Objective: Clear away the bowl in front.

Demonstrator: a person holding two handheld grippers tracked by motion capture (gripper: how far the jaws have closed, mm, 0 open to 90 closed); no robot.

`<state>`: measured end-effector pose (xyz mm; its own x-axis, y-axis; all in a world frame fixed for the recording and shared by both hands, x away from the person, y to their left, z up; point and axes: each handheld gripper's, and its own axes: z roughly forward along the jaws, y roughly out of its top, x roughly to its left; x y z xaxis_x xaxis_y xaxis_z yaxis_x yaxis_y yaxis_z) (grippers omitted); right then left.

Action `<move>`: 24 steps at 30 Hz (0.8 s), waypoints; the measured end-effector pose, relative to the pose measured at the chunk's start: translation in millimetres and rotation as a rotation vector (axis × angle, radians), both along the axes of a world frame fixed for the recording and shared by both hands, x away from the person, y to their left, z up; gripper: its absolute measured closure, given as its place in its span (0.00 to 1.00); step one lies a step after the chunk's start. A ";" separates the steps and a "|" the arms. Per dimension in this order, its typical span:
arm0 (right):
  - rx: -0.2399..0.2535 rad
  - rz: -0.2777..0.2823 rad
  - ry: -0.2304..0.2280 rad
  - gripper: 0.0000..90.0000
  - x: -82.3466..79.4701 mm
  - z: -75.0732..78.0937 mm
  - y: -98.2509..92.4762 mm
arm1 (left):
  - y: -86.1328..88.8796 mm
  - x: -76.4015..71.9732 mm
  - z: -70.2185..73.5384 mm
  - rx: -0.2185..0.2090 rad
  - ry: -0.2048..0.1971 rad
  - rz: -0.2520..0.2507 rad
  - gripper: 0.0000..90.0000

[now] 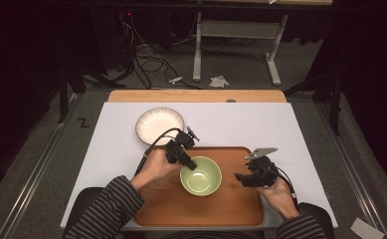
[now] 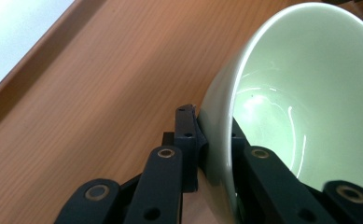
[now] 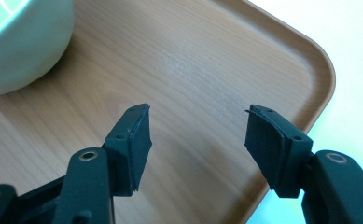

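Left gripper [image 1: 190, 164] angled down, clamped on green bowl [image 1: 201, 175] rim, right gripper [image 1: 241, 178] spread above tray [image 1: 231, 206].

One mark can be read: a black letter "Z" [image 1: 83, 122] on the grey floor [image 1: 42, 149], at the left of the high view beside the worktop. No other writing, label or number is legible.

The pale green glazed ceramic bowl [image 1: 201, 175] is occupying the middle of the flat wooden tray [image 1: 231, 206], and the left tool [image 1: 191, 164] is blocking its left rim. Bare tray floor is lying open between the bowl and the right tool [image 1: 240, 178]. The round white plate [image 1: 159, 125] is obstructing the white surface [image 1: 260, 124] behind the tray's left corner; the surface's right half is staying clear.
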<state>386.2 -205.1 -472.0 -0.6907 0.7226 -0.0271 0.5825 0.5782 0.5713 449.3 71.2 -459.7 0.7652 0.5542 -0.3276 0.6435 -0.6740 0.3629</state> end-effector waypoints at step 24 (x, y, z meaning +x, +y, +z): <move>-0.007 0.005 0.011 0.46 -0.3 -0.3 0.4 | 0.3 2.0 -8.3 0.034 0.012 0.000 0.92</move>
<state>385.9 -204.7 -472.4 -0.6949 0.7186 -0.0248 0.5853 0.5854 0.5610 451.2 71.6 -468.0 0.7617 0.5648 -0.3175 0.6473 -0.6859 0.3325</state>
